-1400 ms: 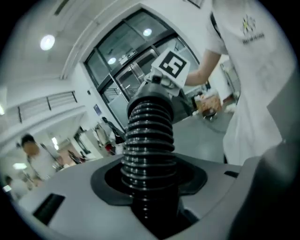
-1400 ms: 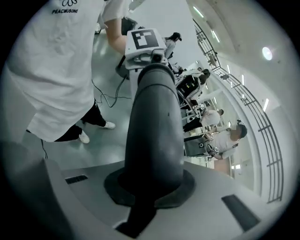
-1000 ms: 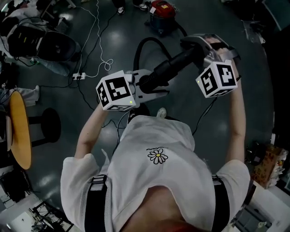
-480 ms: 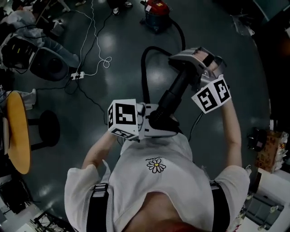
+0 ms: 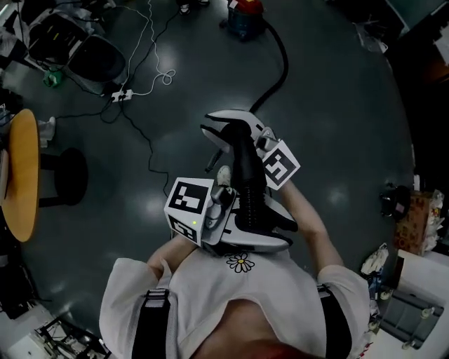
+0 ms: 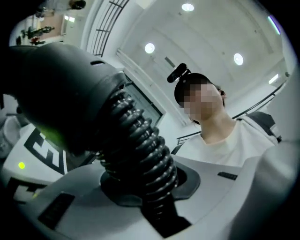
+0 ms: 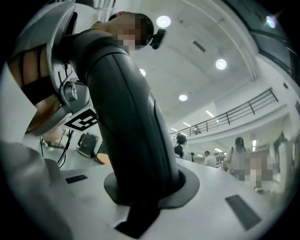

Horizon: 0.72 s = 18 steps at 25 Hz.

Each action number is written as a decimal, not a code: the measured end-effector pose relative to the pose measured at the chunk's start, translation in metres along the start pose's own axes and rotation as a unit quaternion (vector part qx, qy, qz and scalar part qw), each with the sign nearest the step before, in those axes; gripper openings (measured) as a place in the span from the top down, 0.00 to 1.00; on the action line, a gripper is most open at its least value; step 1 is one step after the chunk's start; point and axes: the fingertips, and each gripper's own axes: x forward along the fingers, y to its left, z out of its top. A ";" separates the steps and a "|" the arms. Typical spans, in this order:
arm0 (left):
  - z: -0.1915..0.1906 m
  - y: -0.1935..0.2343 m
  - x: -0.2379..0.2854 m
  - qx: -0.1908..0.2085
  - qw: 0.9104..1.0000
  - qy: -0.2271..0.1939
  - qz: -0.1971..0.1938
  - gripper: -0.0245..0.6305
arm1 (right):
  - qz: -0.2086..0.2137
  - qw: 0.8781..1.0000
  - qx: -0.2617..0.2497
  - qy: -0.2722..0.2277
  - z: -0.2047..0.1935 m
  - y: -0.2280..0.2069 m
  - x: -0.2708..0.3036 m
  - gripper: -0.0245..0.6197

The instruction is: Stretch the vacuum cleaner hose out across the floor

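The left gripper [image 5: 247,223] sat farthest from the vacuum cleaner [image 5: 245,12], tucked against the person's chest. Its jaws were clamped on the ribbed stretch of the hose [image 5: 279,66], just behind the rigid black end piece. The right gripper [image 5: 235,137], one step nearer the vacuum cleaner, had its jaws pressed tight on the smooth end piece itself.

A second before, both grippers had been held out at arm's length, much closer to the vacuum cleaner. Since then they had been drawn in to the body and turned, so the end piece now pointed roughly away from the vacuum cleaner instead of lying across the view.

The vacuum cleaner had slipped towards the top edge of the head view, which suggests the person had backed away from it. The tight loop that had lain on the floor [image 5: 337,126] beside it had opened into one long, shallow curve.

By my reading the stretch was well under way but not finished. A bend remained, and the gripped end was still held off the floor.
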 end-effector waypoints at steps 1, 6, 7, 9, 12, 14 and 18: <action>-0.016 -0.010 0.003 -0.008 1.000 -0.003 0.009 0.82 | -0.002 1.000 0.019 -0.011 0.000 0.027 -0.006 0.88; -0.122 -0.062 0.016 -0.045 0.997 -0.028 0.052 0.82 | -0.003 0.995 0.091 -0.034 0.001 0.162 -0.044 0.88; -0.141 -0.077 0.020 -0.057 0.996 -0.043 0.055 0.82 | -0.001 0.995 0.099 -0.027 0.003 0.187 -0.053 0.88; -0.176 -0.114 0.029 -0.077 0.994 -0.055 0.054 0.82 | 0.010 0.995 0.103 0.009 0.010 0.233 -0.073 0.88; -0.213 -0.167 0.049 -0.053 0.997 -0.023 0.051 0.82 | 0.025 0.993 0.099 0.061 0.031 0.271 -0.099 0.71; -0.225 -0.189 0.057 -0.018 0.998 -0.004 0.055 0.82 | 0.014 0.987 0.144 0.064 0.039 0.275 -0.120 0.53; -0.218 -0.209 0.057 0.048 0.997 0.003 0.063 0.82 | -0.022 0.970 0.230 0.074 0.017 0.275 -0.167 0.53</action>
